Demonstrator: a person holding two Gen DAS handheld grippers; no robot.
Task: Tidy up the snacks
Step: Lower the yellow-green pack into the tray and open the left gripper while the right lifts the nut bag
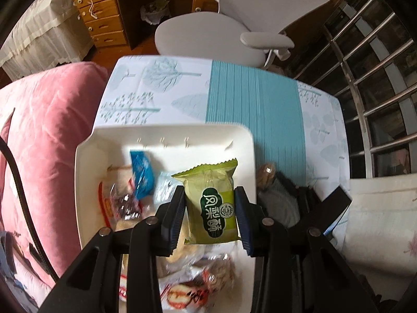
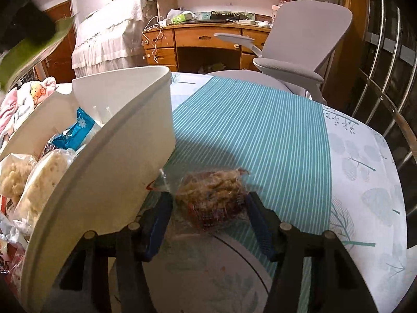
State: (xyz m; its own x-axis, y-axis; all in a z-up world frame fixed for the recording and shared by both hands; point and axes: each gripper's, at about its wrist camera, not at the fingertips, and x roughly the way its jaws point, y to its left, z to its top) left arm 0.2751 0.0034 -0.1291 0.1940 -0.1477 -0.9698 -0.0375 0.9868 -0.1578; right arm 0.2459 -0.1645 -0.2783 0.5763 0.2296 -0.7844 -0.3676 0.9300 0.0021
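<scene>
My left gripper [image 1: 209, 193] is shut on a green snack packet [image 1: 211, 203] with dark green lettering and holds it over the white bin [image 1: 166, 133]. Inside the bin lie a blue packet [image 1: 142, 174] and several clear-wrapped snacks. In the right wrist view my right gripper [image 2: 208, 200] points down at the table beside the bin [image 2: 117, 156]. A brown snack in clear wrap [image 2: 213, 195] lies on the striped cloth between its blue pads. The pads stand close to its sides without squeezing it. The green packet [image 2: 31, 49] shows blurred at the top left.
The table carries a teal striped and leaf-printed cloth [image 2: 260, 130]. A grey office chair [image 2: 307, 41] and a wooden desk [image 2: 198, 39] stand behind it. Pink bedding [image 1: 47, 130] lies to the bin's left, and a metal railing [image 1: 370, 78] runs along the right.
</scene>
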